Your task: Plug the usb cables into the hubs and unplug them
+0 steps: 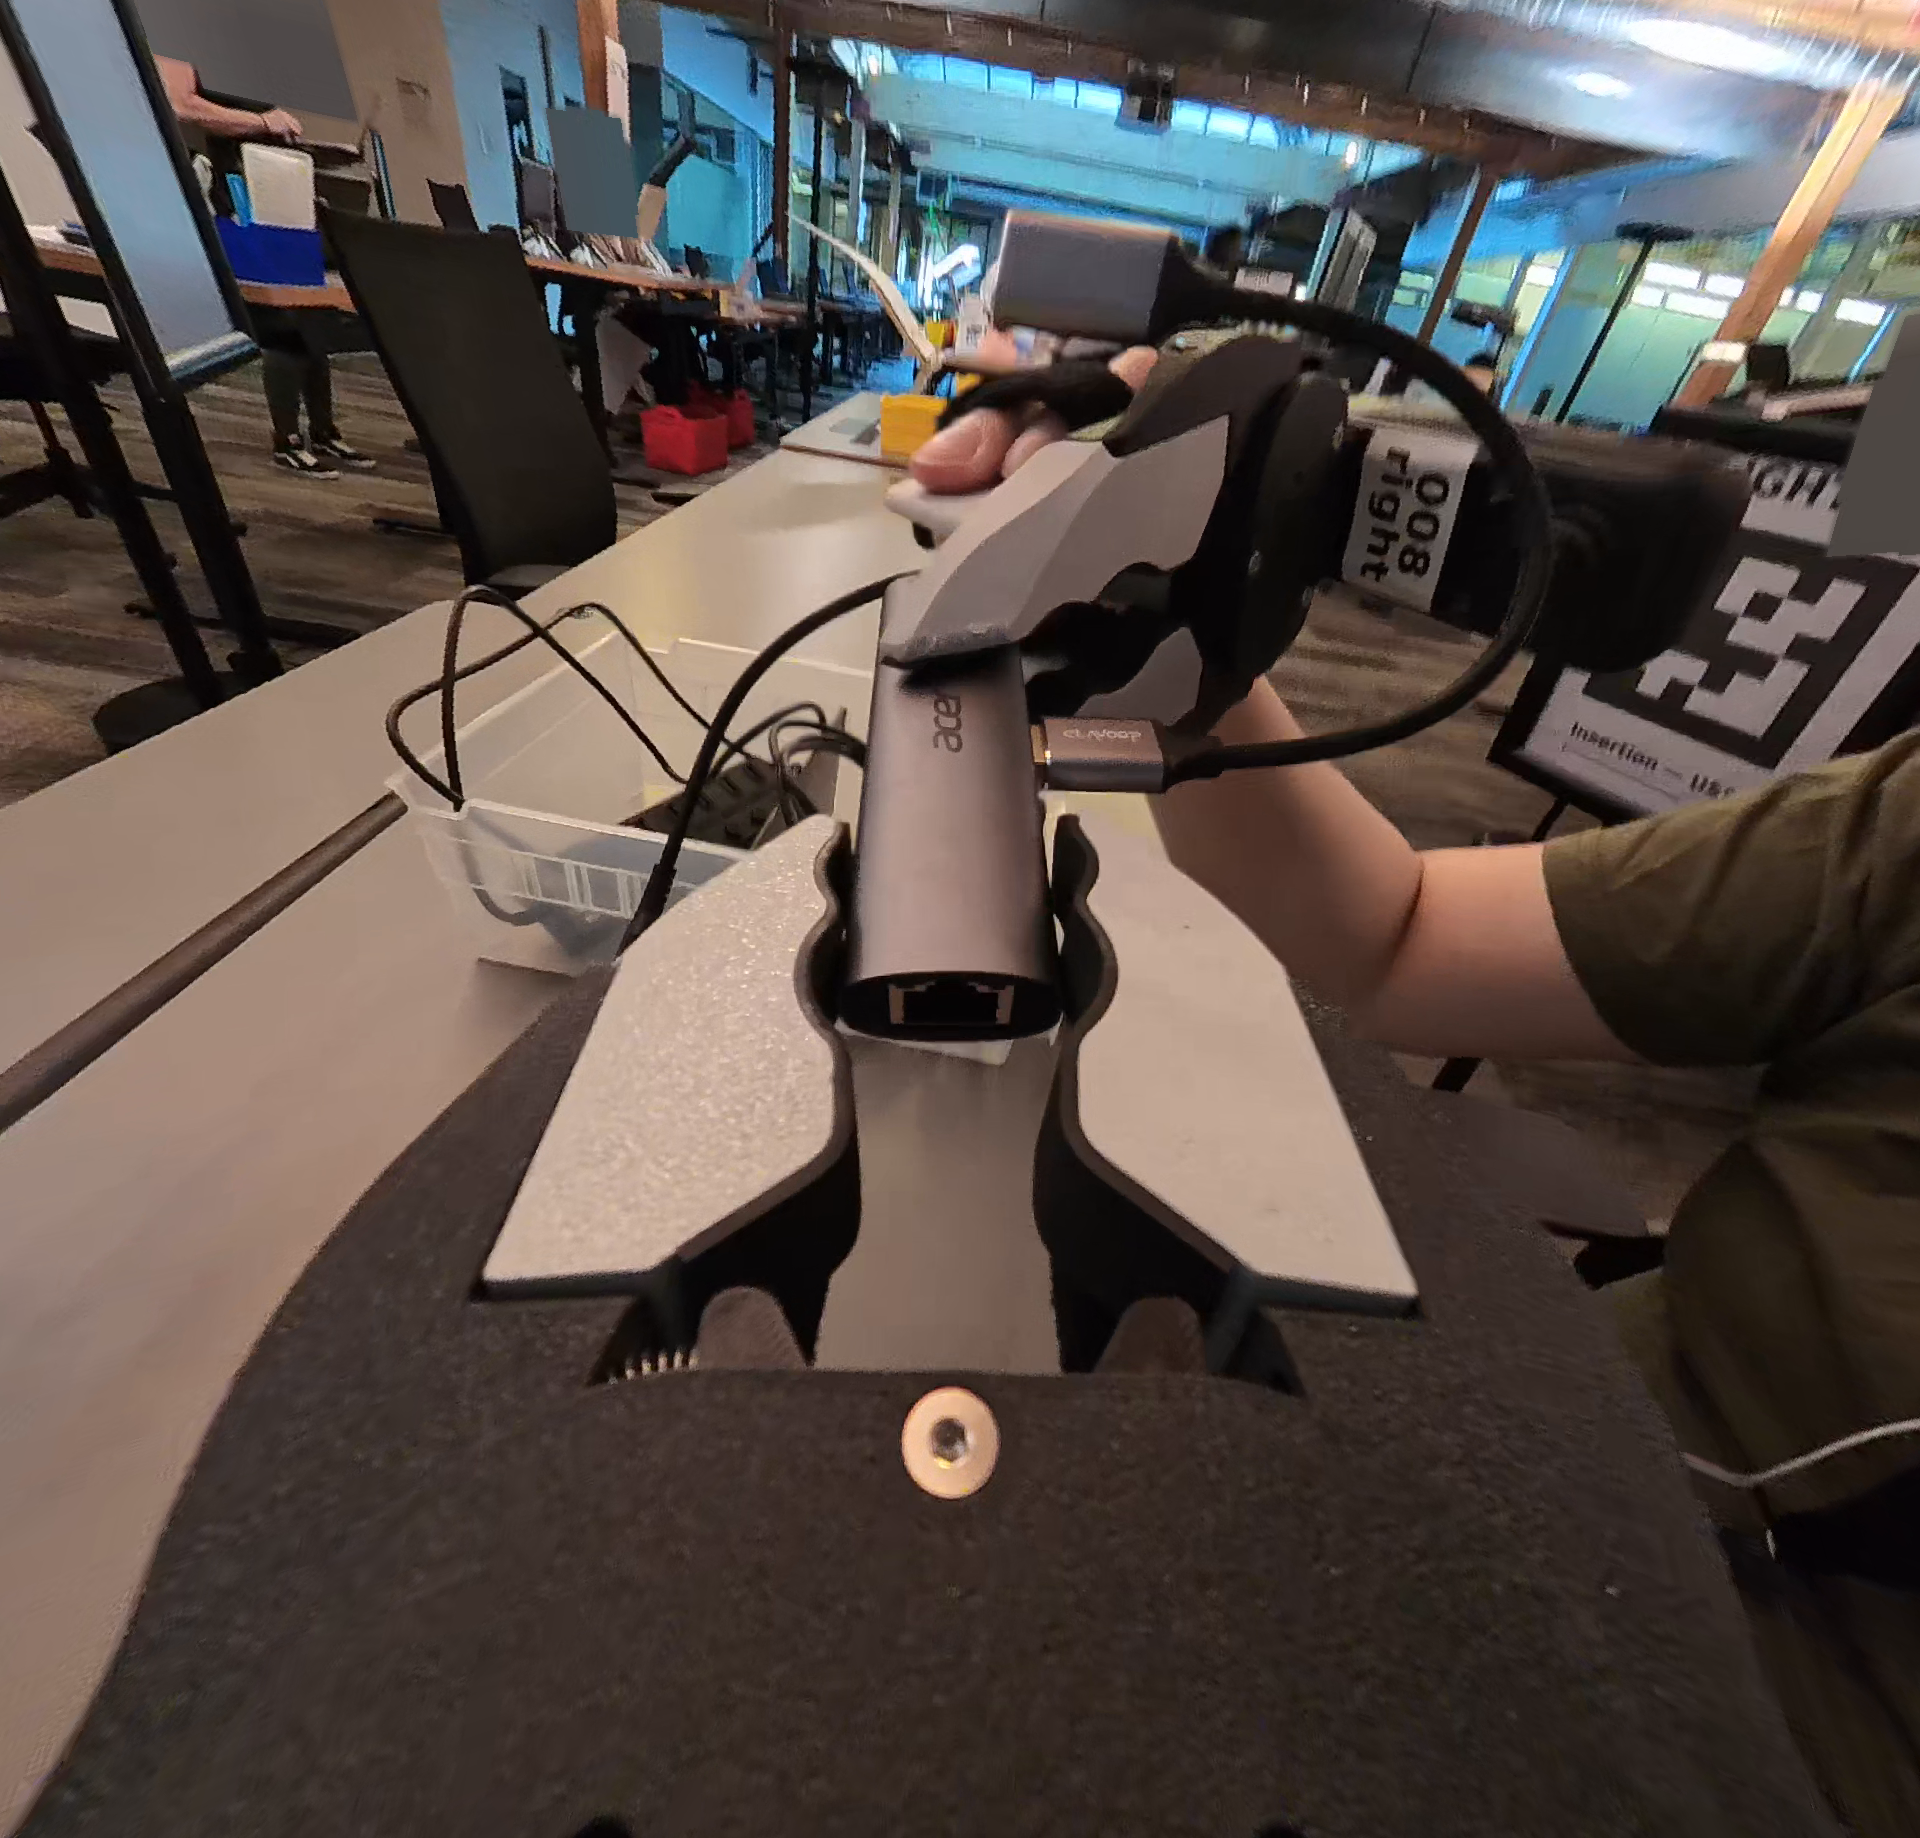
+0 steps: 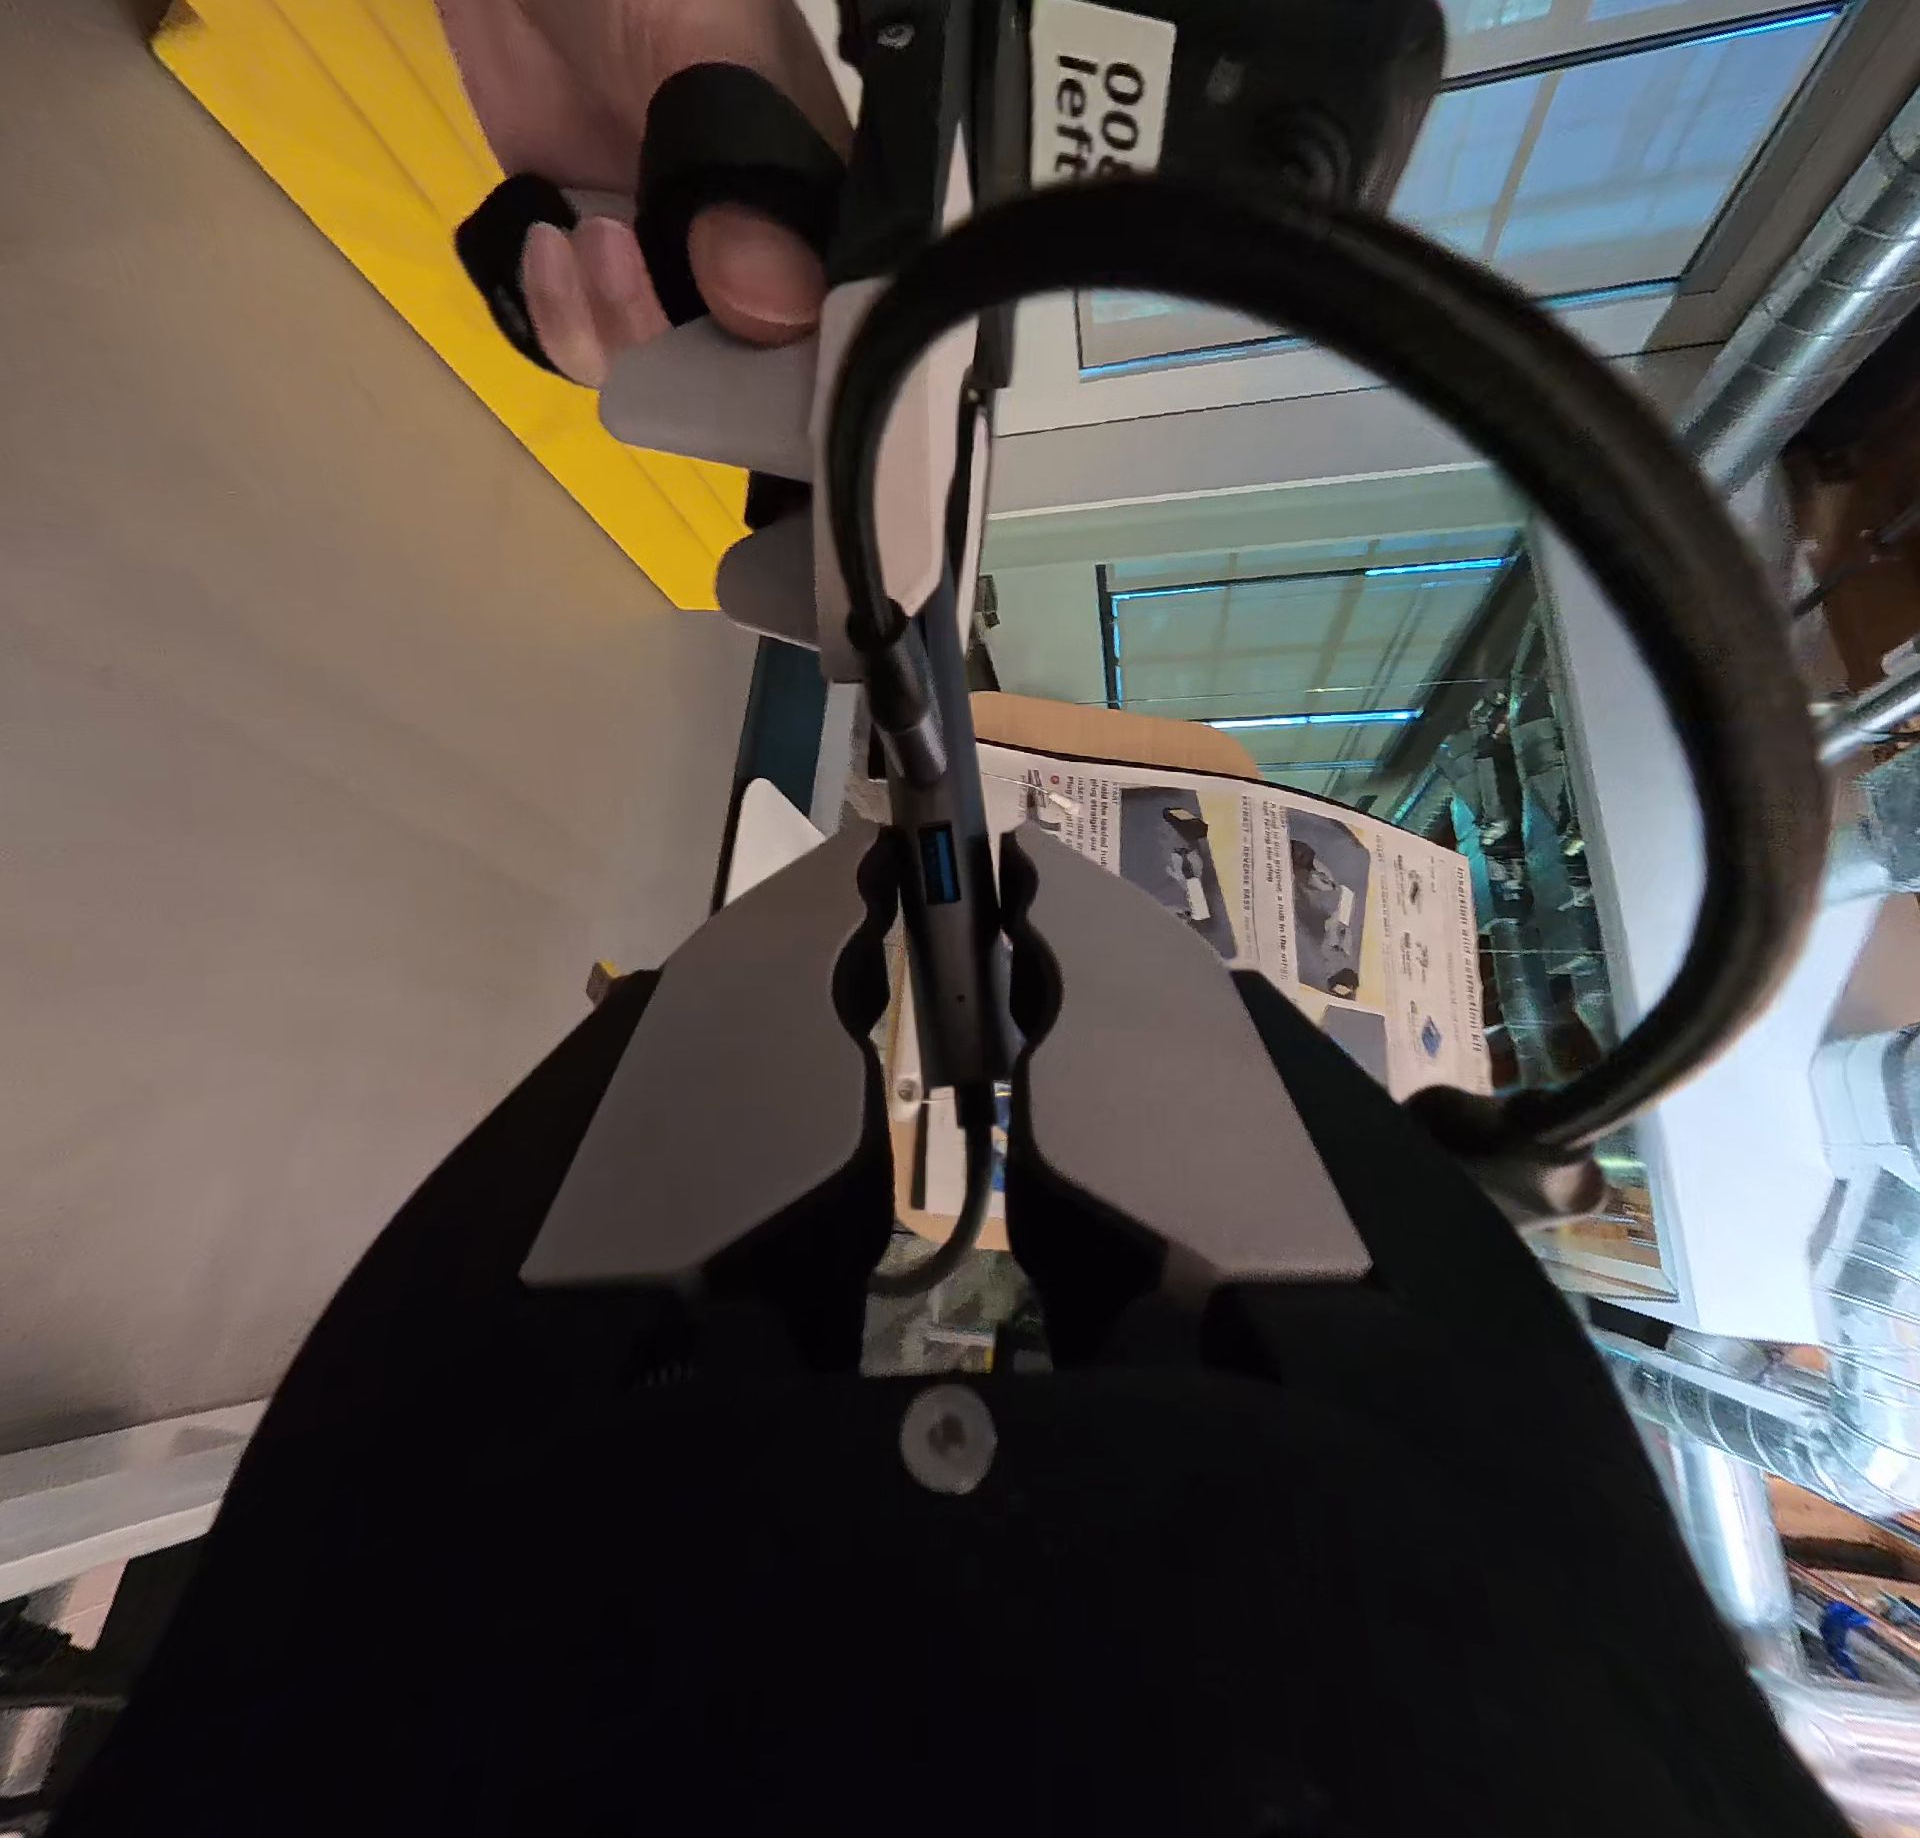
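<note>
Open workshop with rows of desks; a grey table (image 1: pixel 208 957) carries a clear bin (image 1: pixel 540 853) of spare cables. Above it, the left claw (image 1: pixel 951 915) is closed on the near end of a grey hub (image 1: pixel 945 853), while the right claw (image 2: pixel 940 915) is closed on its far end. A braided cable (image 1: pixel 1496 583) loops round to a plug (image 1: pixel 1107 754) seated in the hub's side port. Step in hand, apparently: cable plugged in. Next move likely requires releasing the right claw, regripping the plug and pulling straight out.
</note>
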Tool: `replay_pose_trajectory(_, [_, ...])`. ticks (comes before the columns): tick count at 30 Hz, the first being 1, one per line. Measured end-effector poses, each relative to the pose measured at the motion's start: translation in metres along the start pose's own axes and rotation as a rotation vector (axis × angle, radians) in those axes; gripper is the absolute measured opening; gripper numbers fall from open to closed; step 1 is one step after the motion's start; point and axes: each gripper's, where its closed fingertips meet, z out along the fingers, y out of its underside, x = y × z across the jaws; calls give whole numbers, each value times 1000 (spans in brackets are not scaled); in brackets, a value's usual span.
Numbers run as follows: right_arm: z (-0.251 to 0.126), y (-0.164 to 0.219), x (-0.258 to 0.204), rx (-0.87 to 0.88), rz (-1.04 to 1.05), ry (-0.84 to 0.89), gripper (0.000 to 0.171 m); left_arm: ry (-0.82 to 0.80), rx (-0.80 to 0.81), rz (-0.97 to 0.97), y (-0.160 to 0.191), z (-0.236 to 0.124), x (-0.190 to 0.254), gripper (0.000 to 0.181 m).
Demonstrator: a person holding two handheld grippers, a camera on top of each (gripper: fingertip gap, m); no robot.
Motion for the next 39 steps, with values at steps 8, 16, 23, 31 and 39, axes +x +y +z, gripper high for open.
replay_pose_trajectory(8, [-1, 4, 12, -14, 16, 76, 34, 50, 172, -149, -9, 2, -1, 36])
replay_pose_trajectory(16, [1, 9, 20, -44, 27, 140, 37, 125, 248, -276, -17, 1, 3, 36])
replay_pose_trajectory(23, [-3, 7, 27, -25, 60, 168, 39, 64, 261, -254, -20, -6, -7, 36])
replay_pose_trajectory(31, [-10, -1, 47, 29, 288, 216, 37, -222, 369, -127, -36, -32, -36, 36])
replay_pose_trajectory(39, [25, -36, 50, 215, 820, 187, 36, -439, 436, 48, -51, -53, -40, 36])
